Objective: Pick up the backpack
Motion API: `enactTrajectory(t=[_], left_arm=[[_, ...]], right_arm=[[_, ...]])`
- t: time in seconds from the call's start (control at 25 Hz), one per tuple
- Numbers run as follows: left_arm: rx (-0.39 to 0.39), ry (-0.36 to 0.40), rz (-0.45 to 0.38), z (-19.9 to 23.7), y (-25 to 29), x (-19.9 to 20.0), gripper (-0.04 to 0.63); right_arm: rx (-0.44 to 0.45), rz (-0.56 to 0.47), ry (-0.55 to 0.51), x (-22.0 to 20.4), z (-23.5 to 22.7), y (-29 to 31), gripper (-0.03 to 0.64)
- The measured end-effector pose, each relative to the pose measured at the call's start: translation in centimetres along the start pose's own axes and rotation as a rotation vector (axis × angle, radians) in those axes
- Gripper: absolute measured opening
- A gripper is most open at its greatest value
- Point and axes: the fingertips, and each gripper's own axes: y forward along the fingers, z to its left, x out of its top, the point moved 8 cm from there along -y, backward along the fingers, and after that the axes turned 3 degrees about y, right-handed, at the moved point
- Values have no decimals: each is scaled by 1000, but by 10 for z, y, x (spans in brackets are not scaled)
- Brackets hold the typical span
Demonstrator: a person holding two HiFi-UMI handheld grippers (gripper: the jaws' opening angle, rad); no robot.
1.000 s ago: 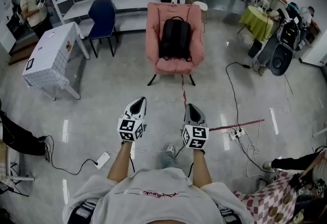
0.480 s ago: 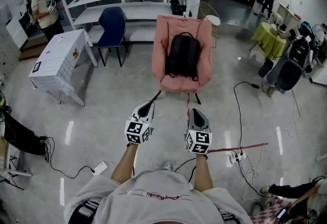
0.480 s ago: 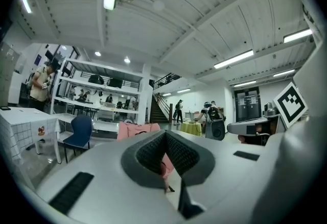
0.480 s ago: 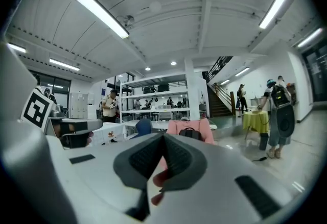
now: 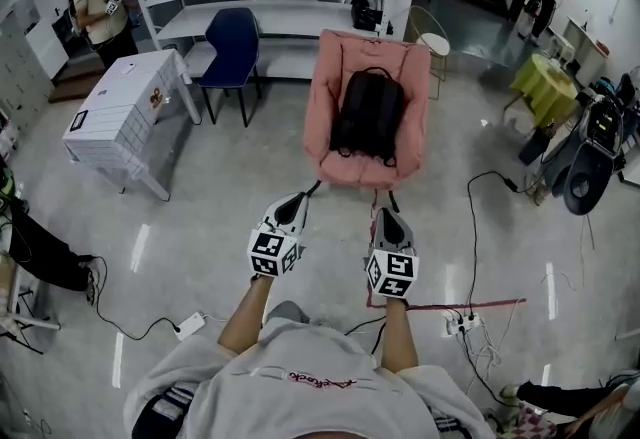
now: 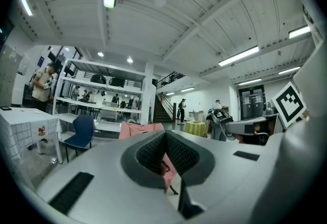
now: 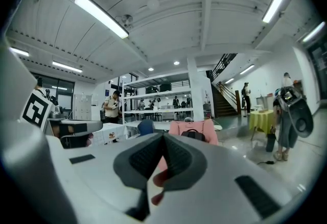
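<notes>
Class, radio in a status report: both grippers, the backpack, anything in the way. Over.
Left gripper shut, empty. Right gripper shut, empty. Backpack upright on pink armchair, untouched. Cable on floor to the right, off the line.

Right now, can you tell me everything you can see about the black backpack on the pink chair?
The backpack is black all over and looks like soft fabric. It has a rounded top where a small carry loop sticks up. It stands upright in the pink armchair, with its bottom on the seat and its back leaning against the chair's backrest, about in the middle. Only the chair touches it. Its zips and pockets are too small to make out from here.
</notes>
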Motion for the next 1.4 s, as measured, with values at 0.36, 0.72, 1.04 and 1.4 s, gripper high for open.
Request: enactTrajectory(t=[0.36,0.72,1.04,1.4], left_arm=[[-11,-17,9,10,49,-4,0],[-8,-36,-3,53,129,-10,0],[-68,-41,-8,101,223,-3,0],[-118,-39,-24,156,313,10,0]], right_arm=[[13,32,-4,-1,-19,43,17],[-8,40,-16,4,-47,126,17],[-75,34,-12,21,-72,213,17],[-136,6,-16,44,-85,306,17]])
